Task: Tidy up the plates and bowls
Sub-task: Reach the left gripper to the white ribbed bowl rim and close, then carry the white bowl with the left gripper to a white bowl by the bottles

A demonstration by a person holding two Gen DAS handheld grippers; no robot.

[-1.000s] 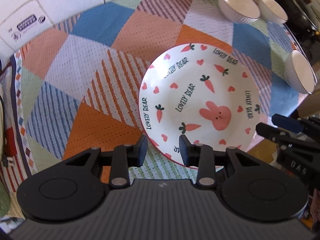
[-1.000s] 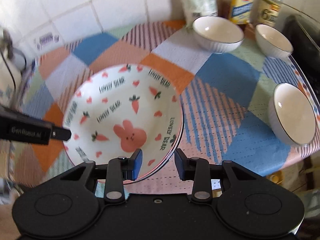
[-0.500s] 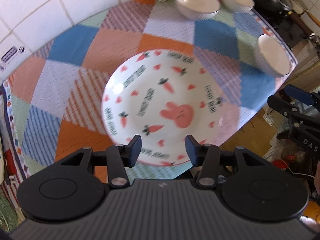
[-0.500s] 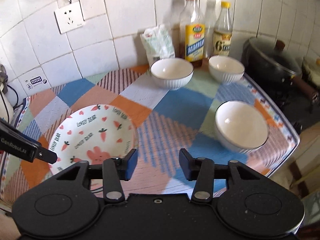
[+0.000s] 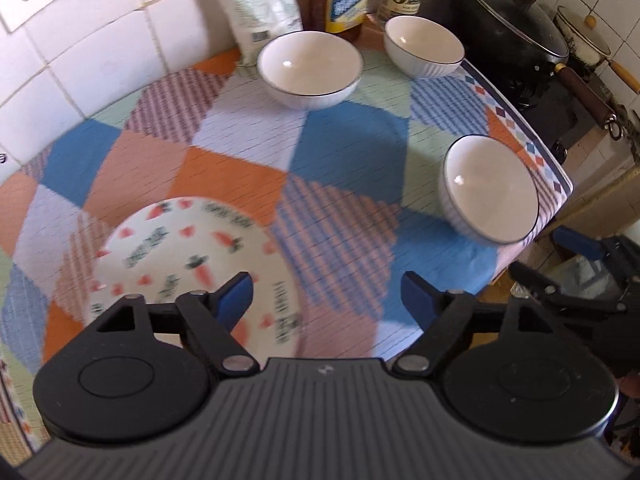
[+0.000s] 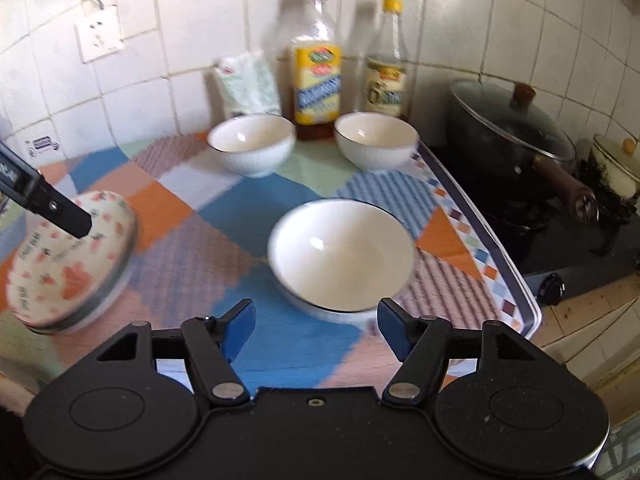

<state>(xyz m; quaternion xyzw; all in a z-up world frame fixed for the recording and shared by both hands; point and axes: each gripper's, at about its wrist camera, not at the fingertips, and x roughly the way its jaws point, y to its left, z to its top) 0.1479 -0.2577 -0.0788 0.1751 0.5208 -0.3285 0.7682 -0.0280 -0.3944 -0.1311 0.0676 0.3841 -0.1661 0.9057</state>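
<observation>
A stack of white plates with a pink rabbit and carrots (image 5: 188, 256) lies on the patchwork cloth; it also shows at the left of the right wrist view (image 6: 68, 268). Three white bowls stand on the cloth: a near one (image 6: 340, 252) (image 5: 490, 190) and two at the back (image 6: 252, 142) (image 6: 376, 140). My left gripper (image 5: 326, 300) is open and empty, above the cloth to the right of the plates. My right gripper (image 6: 316, 324) is open and empty, just in front of the near bowl. The left gripper's finger (image 6: 52, 206) pokes in over the plates.
Two sauce bottles (image 6: 318, 68) (image 6: 386, 68) and a white bag (image 6: 248, 84) stand against the tiled wall. A black lidded pot (image 6: 508, 136) sits on the stove at the right. The table's edge (image 6: 492, 236) runs along the right. A wall socket (image 6: 100, 34) is upper left.
Both grippers have pulled back and swung right, away from the plates, and their jaws have opened wider. The near bowl now lies ahead of the right gripper.
</observation>
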